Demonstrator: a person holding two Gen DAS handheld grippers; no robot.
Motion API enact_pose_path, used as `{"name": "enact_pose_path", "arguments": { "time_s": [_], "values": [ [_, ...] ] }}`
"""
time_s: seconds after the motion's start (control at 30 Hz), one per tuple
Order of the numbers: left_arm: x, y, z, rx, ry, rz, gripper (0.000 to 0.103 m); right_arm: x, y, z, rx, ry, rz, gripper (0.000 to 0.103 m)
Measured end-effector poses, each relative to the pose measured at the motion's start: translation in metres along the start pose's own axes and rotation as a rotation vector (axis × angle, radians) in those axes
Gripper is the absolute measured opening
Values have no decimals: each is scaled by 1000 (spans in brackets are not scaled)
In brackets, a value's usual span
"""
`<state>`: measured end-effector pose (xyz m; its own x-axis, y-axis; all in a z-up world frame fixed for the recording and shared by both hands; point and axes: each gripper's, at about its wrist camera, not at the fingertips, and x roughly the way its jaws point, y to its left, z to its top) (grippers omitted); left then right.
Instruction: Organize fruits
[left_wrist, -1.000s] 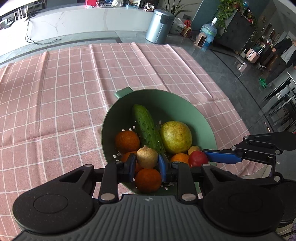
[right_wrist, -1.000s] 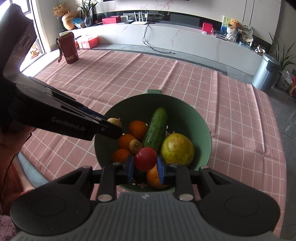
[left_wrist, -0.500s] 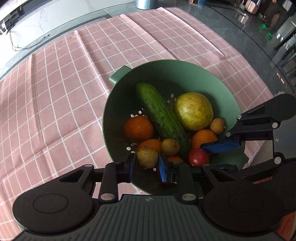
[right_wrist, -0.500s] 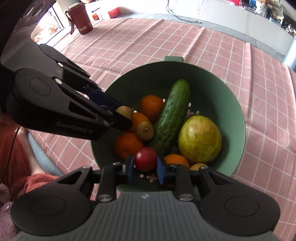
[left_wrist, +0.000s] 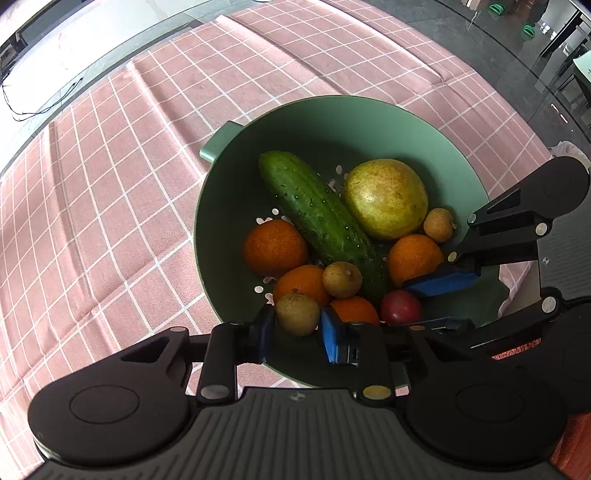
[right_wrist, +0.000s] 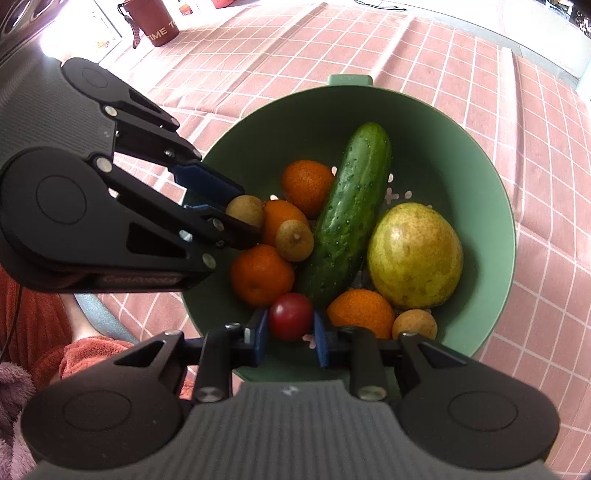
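A green colander bowl (left_wrist: 388, 122) (right_wrist: 491, 192) on the pink checked cloth holds a cucumber (left_wrist: 317, 218) (right_wrist: 351, 218), a large yellow-green pear (left_wrist: 386, 197) (right_wrist: 415, 254), several oranges (left_wrist: 275, 247) (right_wrist: 262, 275) and small tan longans (left_wrist: 341, 279) (right_wrist: 294, 240). My left gripper (left_wrist: 297, 326) (right_wrist: 242, 206) is shut on a tan longan (left_wrist: 297, 312) (right_wrist: 245, 208) low over the bowl's near rim. My right gripper (right_wrist: 290, 334) (left_wrist: 424, 302) is shut on a small red fruit (right_wrist: 290, 320) (left_wrist: 400, 307) just above the fruit pile.
The pink checked tablecloth (left_wrist: 110, 184) (right_wrist: 332, 48) spreads around the bowl. A dark red mug (right_wrist: 159, 22) stands at the far left. The table edge and grey floor (left_wrist: 461, 44) lie to the right. A person's orange sleeve (right_wrist: 33, 314) is near the left gripper.
Both grippers have come down and closer over the bowl, each still holding its fruit; the views now look more steeply into the bowl.
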<state>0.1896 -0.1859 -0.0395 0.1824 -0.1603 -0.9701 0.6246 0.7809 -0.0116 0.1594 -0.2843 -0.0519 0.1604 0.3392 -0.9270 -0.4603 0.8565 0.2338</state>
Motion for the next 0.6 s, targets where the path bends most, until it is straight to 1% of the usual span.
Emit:
{"name": "enact_pose_path", "arguments": {
  "time_s": [0.03,0.1,0.13,0.17,0.2,0.27,0.37,0.5,0.6],
  "values": [
    [-1,0,0,-2,3,-2,36,0,1,0,2,2,-2,23],
    [-5,0,1,-13,4,-10,43,-1,2,1,12,7,-9,25],
    [-8,0,1,-13,-4,-13,48,-3,3,2,12,5,-12,28],
    [-13,0,-1,-11,-16,-14,51,-6,4,3,11,1,-15,36],
    [-17,0,-2,-10,-25,-12,51,-10,6,3,9,-5,-25,44],
    [-30,0,-7,-19,-57,-9,51,-21,9,3,-2,-26,-58,44],
    [-53,4,-17,-48,-121,-6,52,-39,14,3,11,-67,-80,44],
    [-85,11,-35,-94,-231,20,52,-68,24,-2,51,-173,-116,45],
    [-111,15,-53,-130,-325,62,52,-89,38,-5,75,-260,-135,45]
  ]
}}
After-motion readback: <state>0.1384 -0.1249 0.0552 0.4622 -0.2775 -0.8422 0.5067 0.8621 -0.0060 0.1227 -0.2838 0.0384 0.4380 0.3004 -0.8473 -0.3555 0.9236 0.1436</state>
